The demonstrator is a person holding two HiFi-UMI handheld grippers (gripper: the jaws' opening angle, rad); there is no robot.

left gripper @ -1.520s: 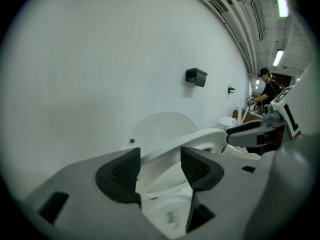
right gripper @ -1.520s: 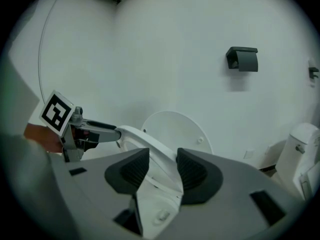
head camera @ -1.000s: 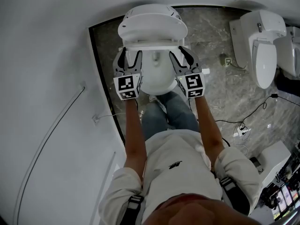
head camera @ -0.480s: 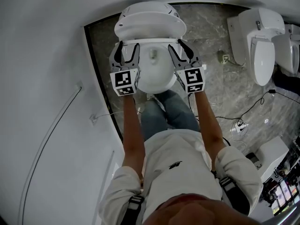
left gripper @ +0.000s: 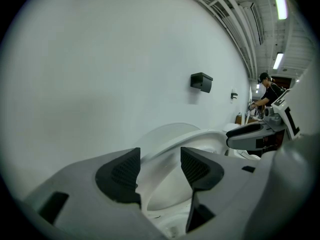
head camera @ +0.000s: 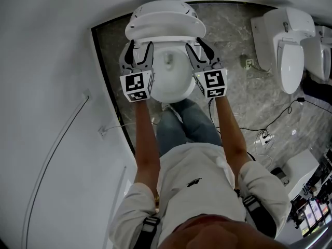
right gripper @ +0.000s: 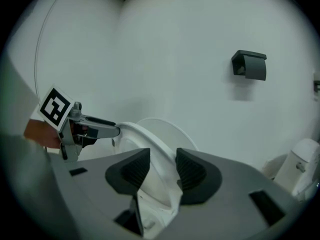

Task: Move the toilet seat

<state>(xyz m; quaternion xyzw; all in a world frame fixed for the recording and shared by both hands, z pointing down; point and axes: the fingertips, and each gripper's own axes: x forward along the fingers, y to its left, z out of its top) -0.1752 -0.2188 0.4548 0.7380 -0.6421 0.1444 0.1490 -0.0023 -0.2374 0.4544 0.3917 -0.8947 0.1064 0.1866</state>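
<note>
Both grippers had moved up toward the white oval lid [head camera: 163, 17]. The left hand-held gripper [head camera: 139, 51] and right hand-held gripper [head camera: 197, 48] each pinched a side rim of the white plastic toilet seat [right gripper: 142, 137], which tilted above the white ceramic toilet bowl [head camera: 168, 82].

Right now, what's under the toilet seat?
The toilet seat is tilted up, so the open white bowl shows beneath it. The bowl's rear rim and hinges are covered by the seat and the lid.
</note>
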